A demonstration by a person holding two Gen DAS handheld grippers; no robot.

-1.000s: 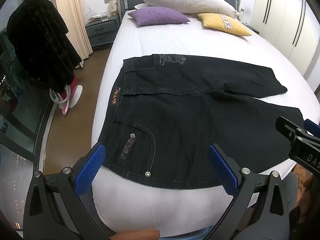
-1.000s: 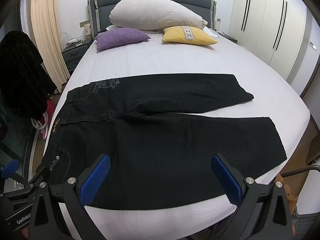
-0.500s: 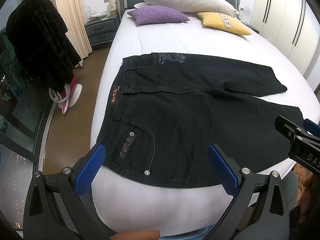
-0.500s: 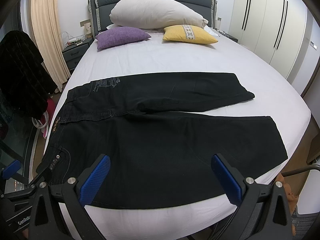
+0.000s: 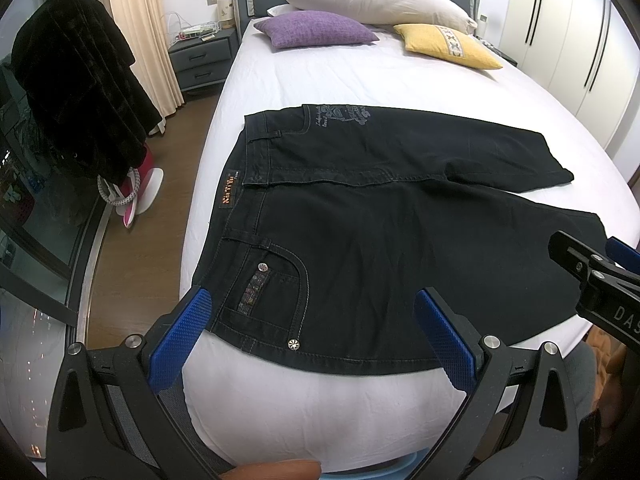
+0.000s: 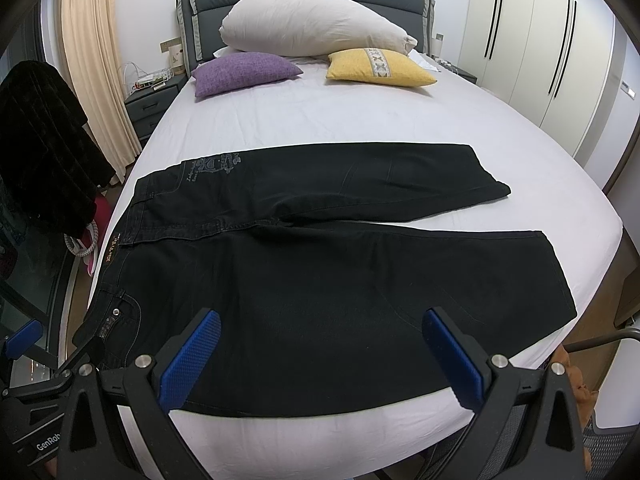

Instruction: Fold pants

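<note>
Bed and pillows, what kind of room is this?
Most likely a bedroom in a home. There is a big bed with pillows by its headboard, a nightstand beside it, and tall wardrobe doors along the wall. Black pants lie spread on the bed.

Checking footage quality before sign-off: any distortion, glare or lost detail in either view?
Left wrist: strong fisheye bending, dark vignetted corners, sharp pocket stitching on the pants. Right wrist: same bowing of the bed, even light, no glare, but the black denim loses fold detail.
</note>
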